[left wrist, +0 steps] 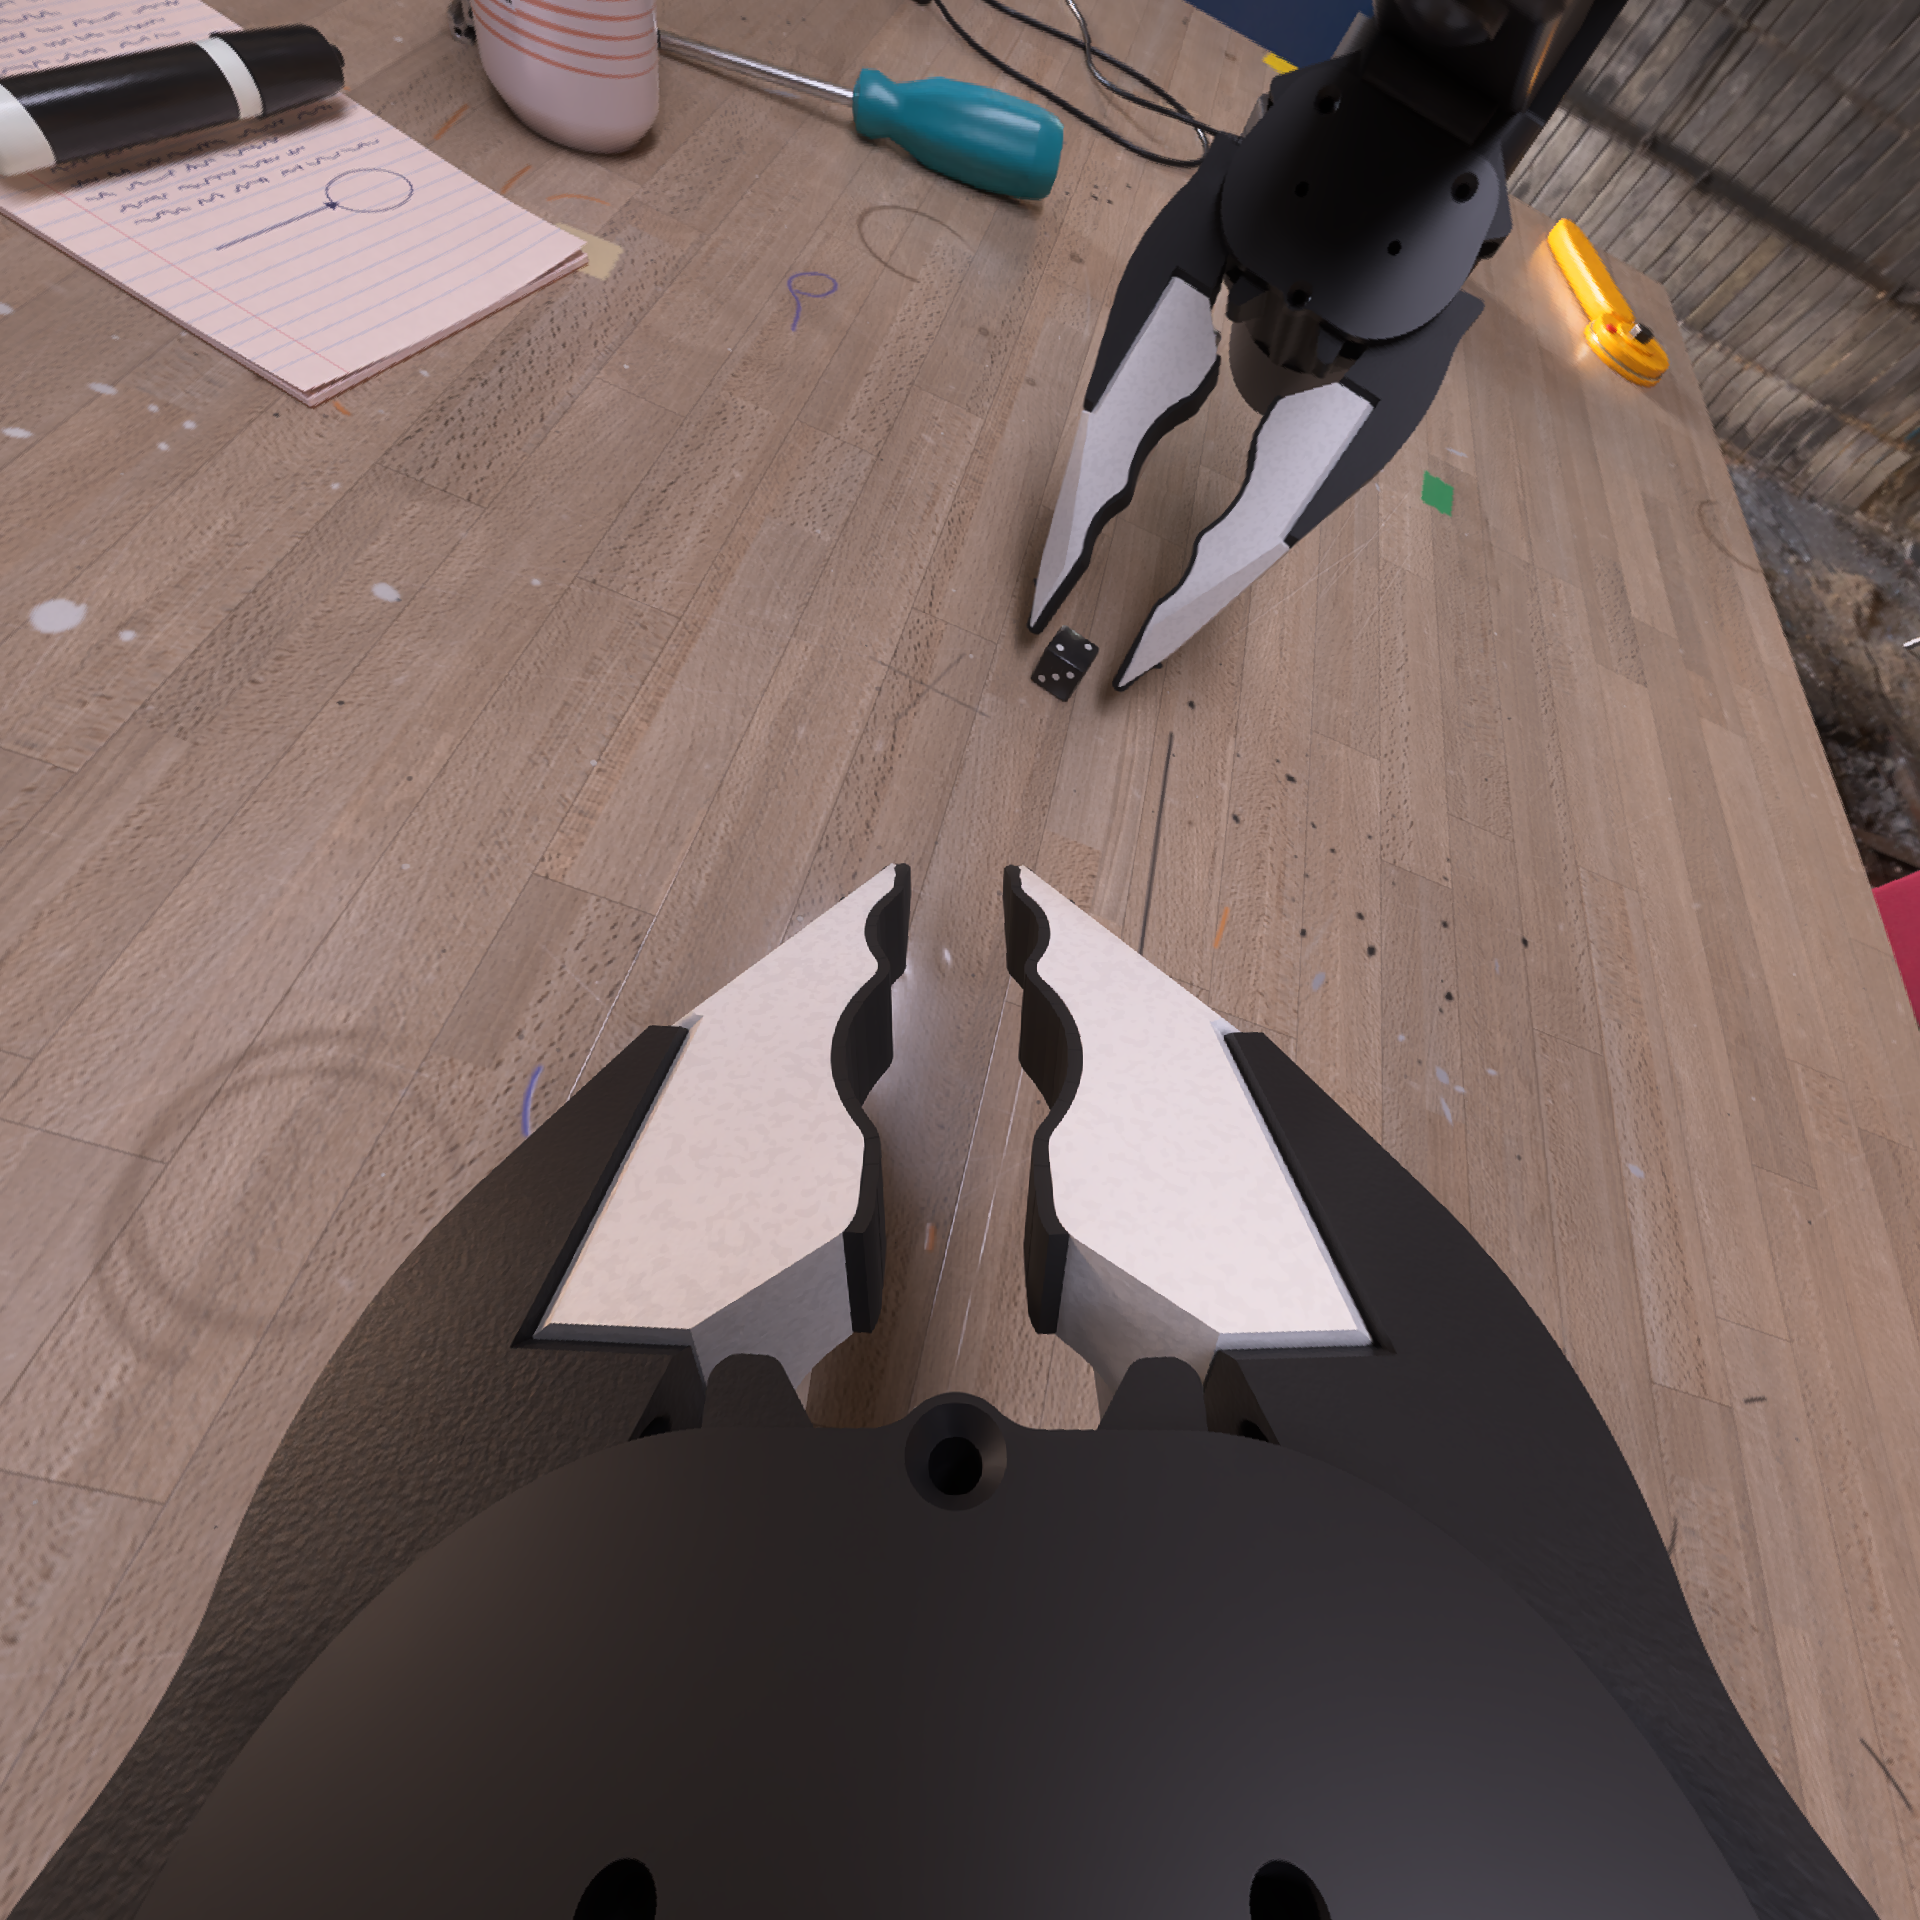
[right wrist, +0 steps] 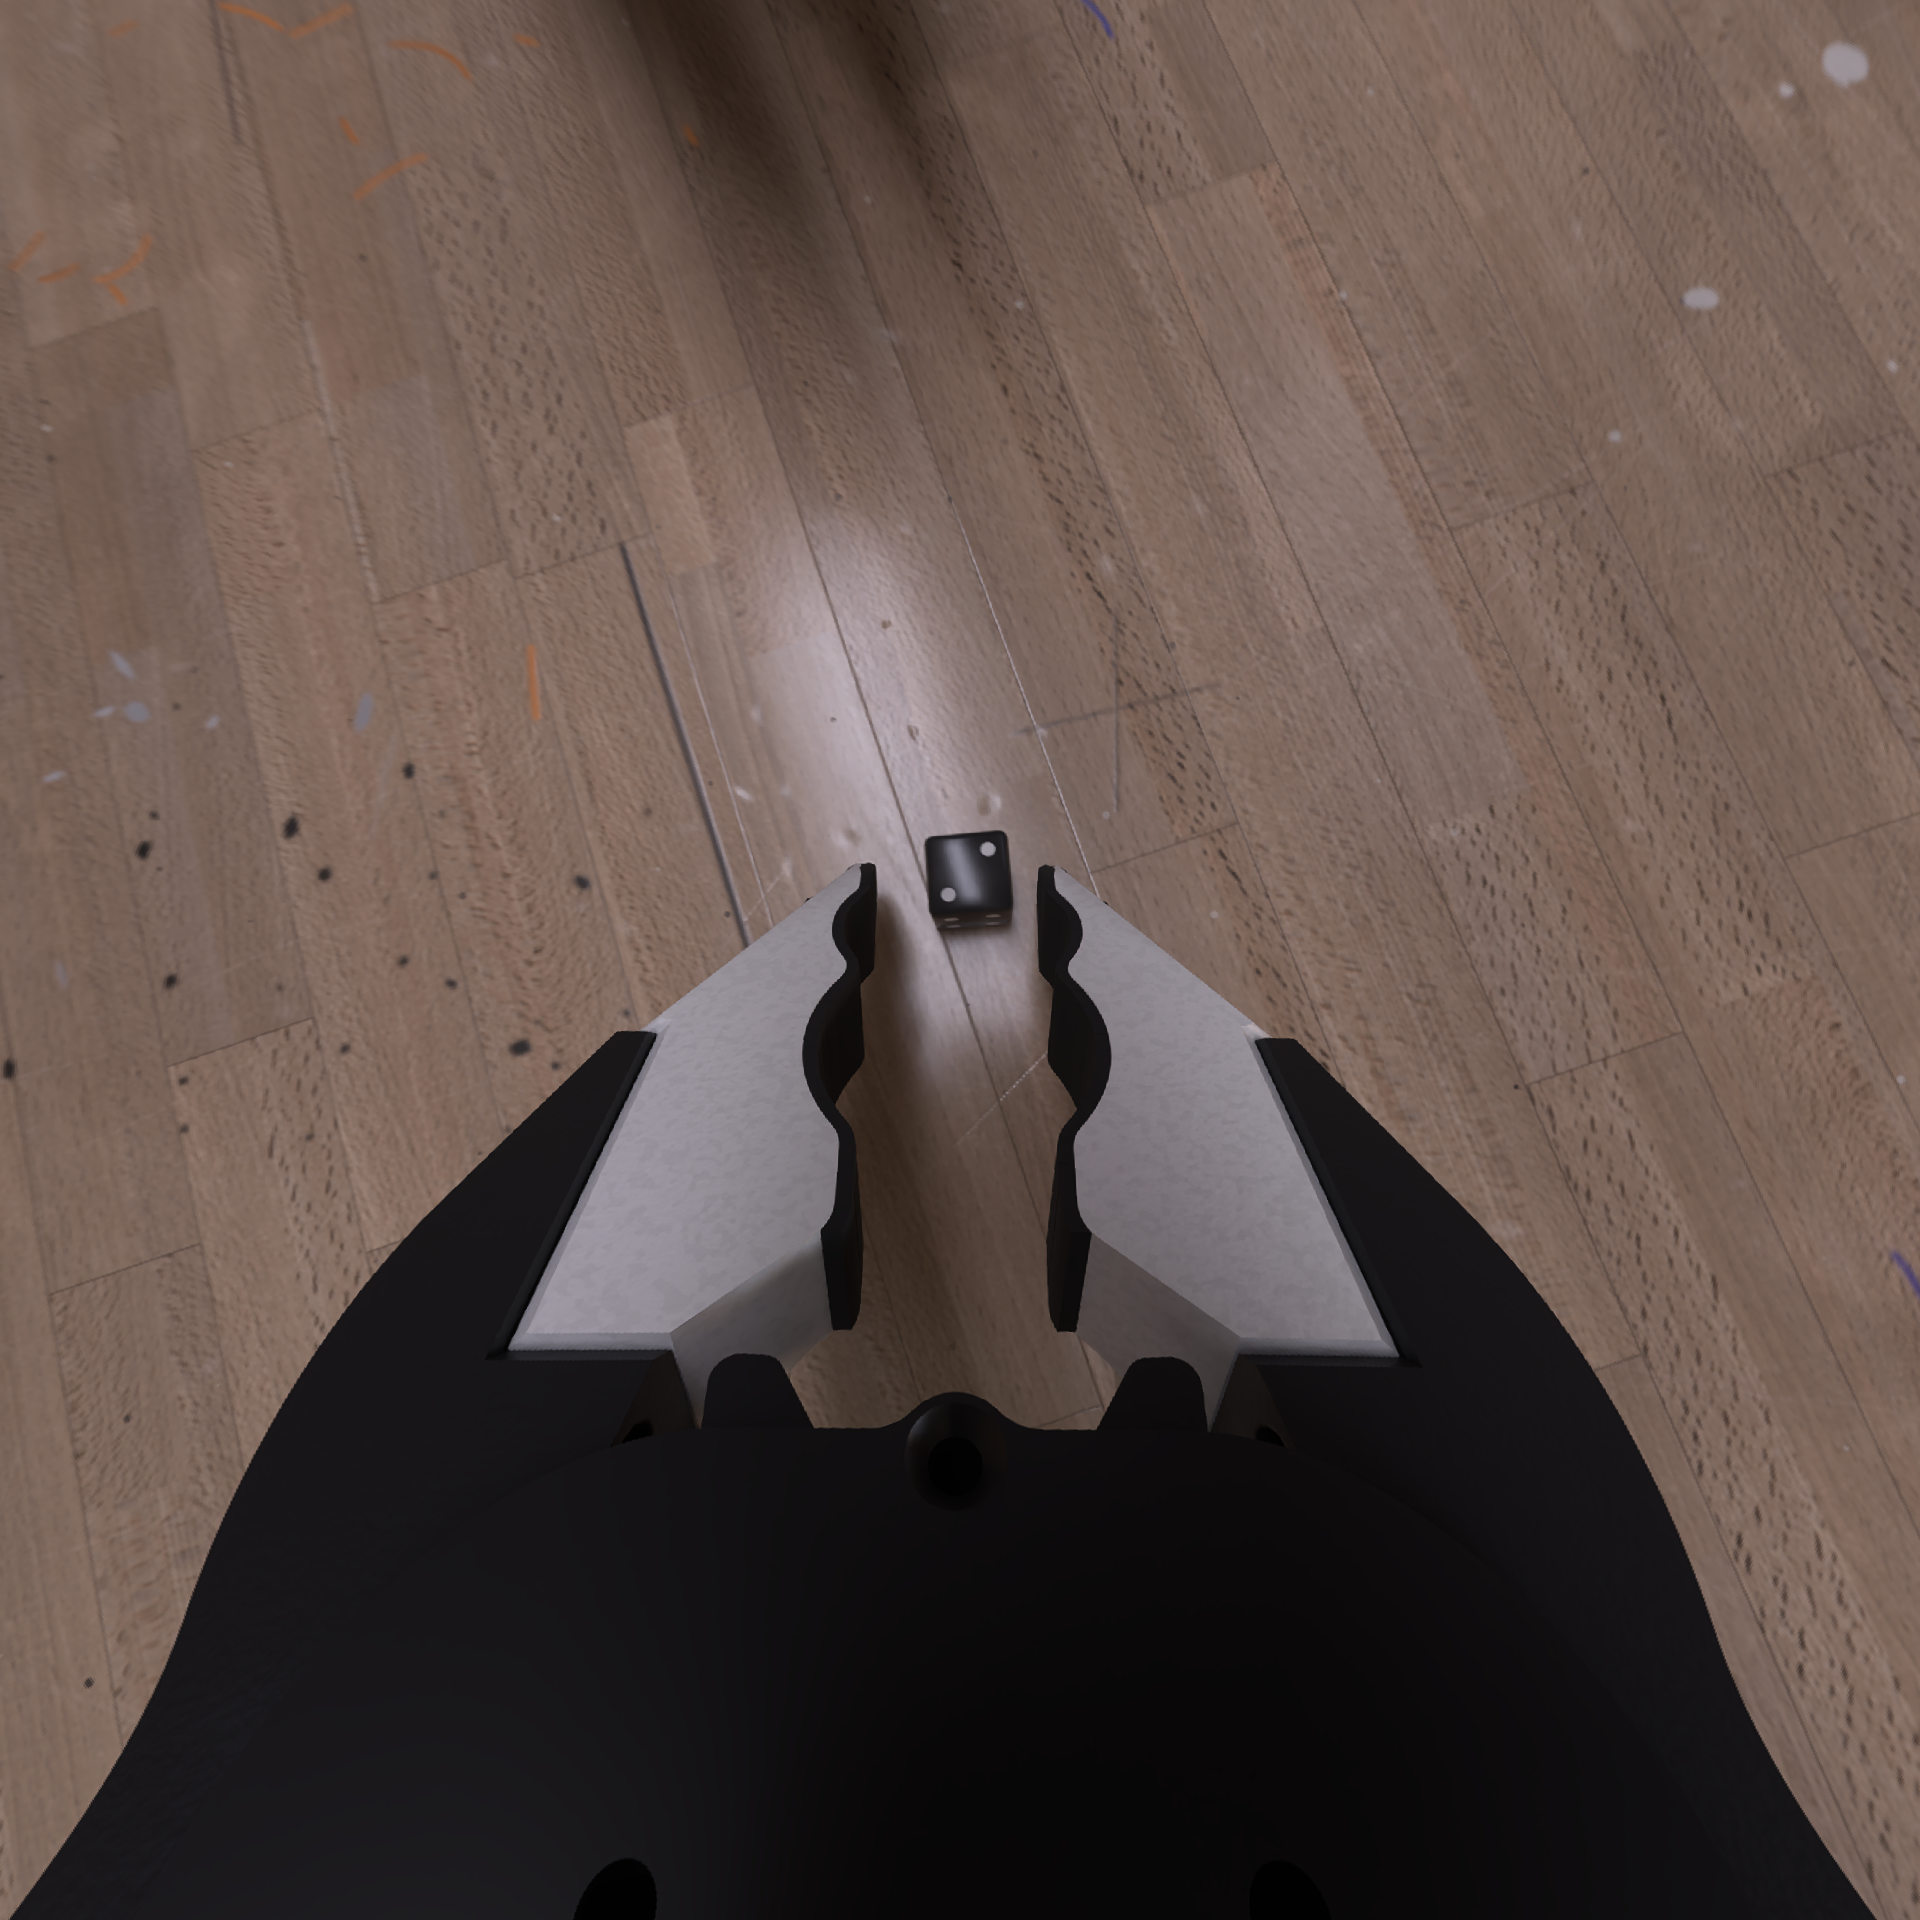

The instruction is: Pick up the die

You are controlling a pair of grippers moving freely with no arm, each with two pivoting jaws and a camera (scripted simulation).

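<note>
Now | glossy black cube die [right wrist: 968,878] on grainy wood | right tongs [right wrist: 956,883] apart | left tongs [left wrist: 956,883] apart

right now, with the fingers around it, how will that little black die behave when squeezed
The small black die with white pips looks rigid and light, so it should hold shape. Its glossy faces may slip against the right gripper fingers. Flat-sided on the wooden table, it likely won't roll, but an off-centre pinch could twist or flick it away.
</note>
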